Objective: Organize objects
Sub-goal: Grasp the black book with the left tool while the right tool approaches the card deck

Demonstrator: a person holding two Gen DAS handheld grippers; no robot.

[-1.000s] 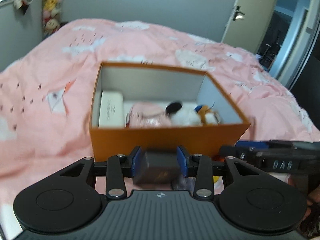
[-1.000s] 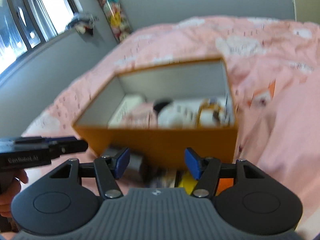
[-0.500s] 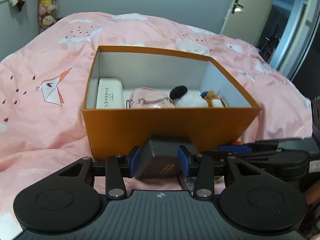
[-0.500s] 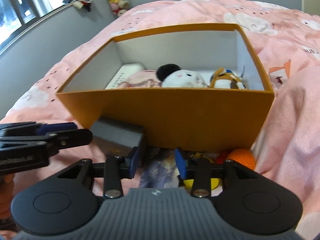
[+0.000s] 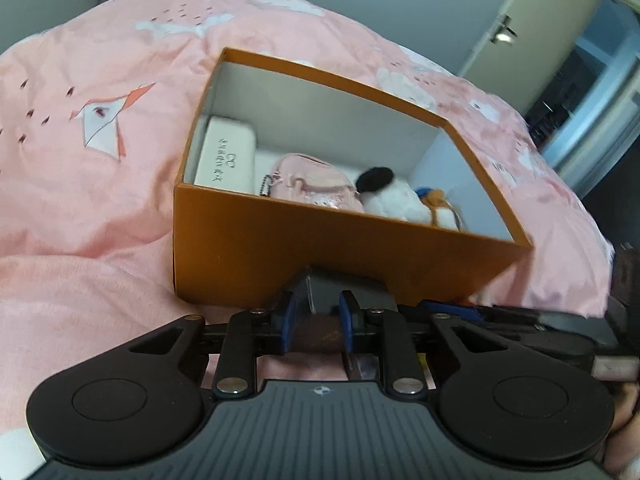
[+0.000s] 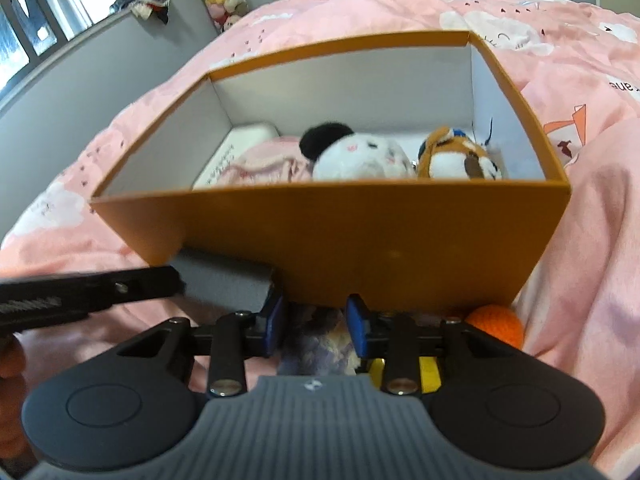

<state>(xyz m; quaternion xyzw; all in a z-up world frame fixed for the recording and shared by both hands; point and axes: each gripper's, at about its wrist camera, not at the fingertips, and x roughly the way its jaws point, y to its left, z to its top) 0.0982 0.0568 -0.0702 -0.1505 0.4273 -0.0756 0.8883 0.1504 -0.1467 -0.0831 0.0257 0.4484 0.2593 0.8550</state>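
At twelve o'clock above the left gripper, closed on a dark case, sits the orange box; the right gripper pinches a purple packet.

Orange box near wall hides lower halves of pink pouch, white plush, and orange plush. Orange ball partly behind right gripper. Lettering on white case too small to read.
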